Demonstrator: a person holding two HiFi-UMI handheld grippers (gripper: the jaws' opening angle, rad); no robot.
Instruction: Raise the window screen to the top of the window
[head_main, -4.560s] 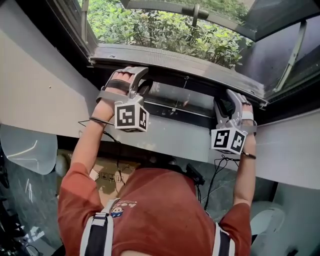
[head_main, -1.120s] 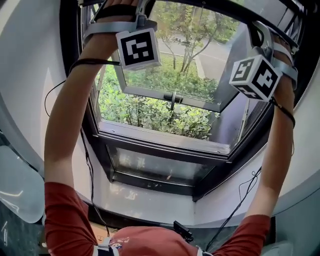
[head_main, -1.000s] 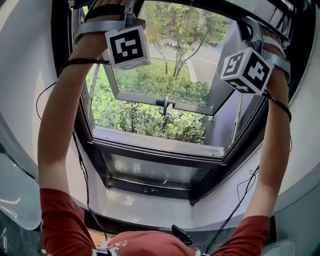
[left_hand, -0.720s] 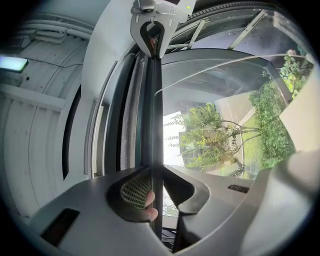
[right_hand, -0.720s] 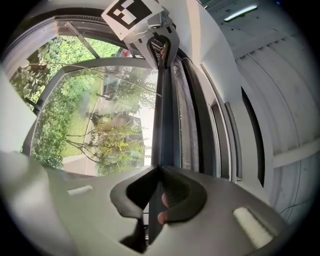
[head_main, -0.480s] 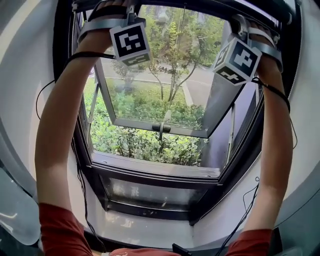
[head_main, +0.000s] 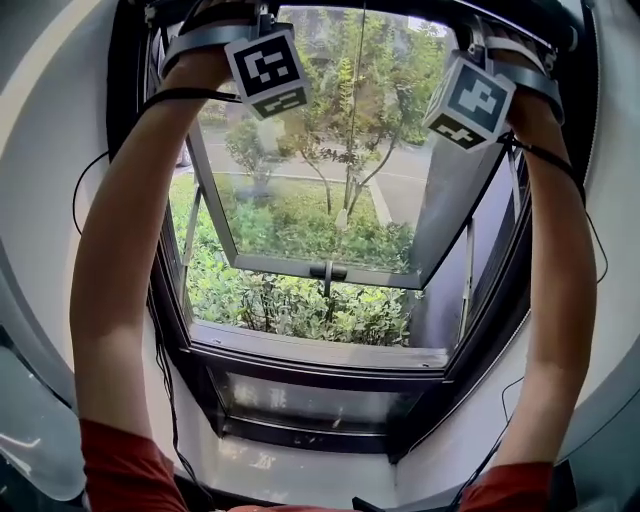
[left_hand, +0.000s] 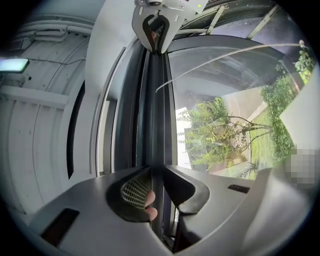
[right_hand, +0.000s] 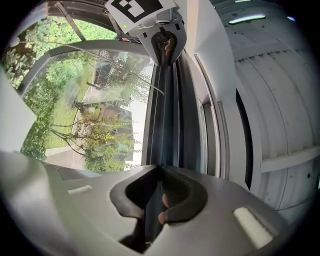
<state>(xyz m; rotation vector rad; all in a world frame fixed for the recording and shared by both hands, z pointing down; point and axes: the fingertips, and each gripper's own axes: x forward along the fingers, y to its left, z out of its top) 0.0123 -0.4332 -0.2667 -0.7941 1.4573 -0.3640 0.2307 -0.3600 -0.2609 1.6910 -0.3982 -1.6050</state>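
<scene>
looking along the left tongs (left_hand: 156, 186), i see them pinching the window screen rail (left_hand: 156, 100), a thin dark bar that runs beside the window frame (left_hand: 132, 110) towards the other tool.

the right tongs (right_hand: 159, 192) are pressed onto that same rail from its opposite end, with glass and trees off to one side.

from the head view both arms are stretched overhead, with the marker cubes high against the open sash (head_main: 320, 180) and the tongs up at the window's upper edge. i judge the lift nearly finished. next i'd want an even upward push on both ends until the rail seats at the top, and only then a release.
</scene>
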